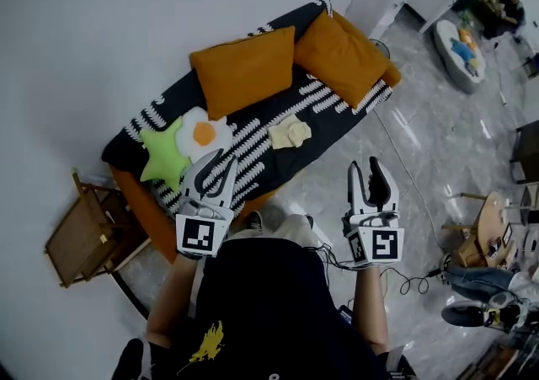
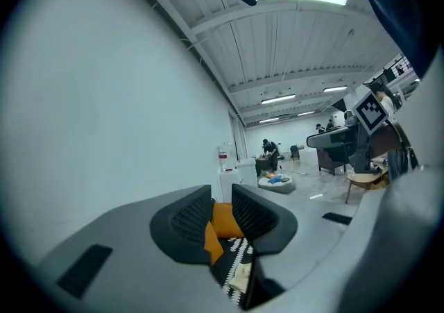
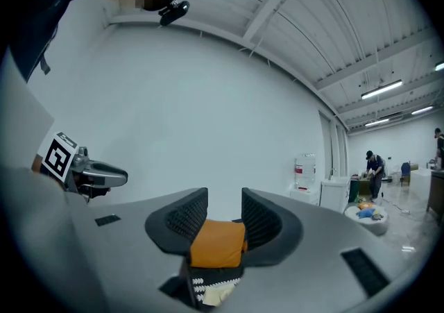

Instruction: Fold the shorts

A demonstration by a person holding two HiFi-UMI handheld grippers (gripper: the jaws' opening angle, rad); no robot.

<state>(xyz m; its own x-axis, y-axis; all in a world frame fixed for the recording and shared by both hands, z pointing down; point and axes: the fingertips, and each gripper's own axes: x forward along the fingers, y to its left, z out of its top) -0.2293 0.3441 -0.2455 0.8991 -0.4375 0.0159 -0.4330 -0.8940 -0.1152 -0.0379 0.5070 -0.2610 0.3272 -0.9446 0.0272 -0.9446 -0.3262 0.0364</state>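
Left gripper narrowly parted, empty, right gripper likewise, shorts untouched

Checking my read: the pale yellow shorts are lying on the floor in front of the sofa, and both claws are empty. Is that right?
One thing is off. The shorts lie on the sofa, on its patterned cover in front of the orange cushions, not on the floor; the head view shows this. The left claw and right claw are indeed empty, jaws apart.
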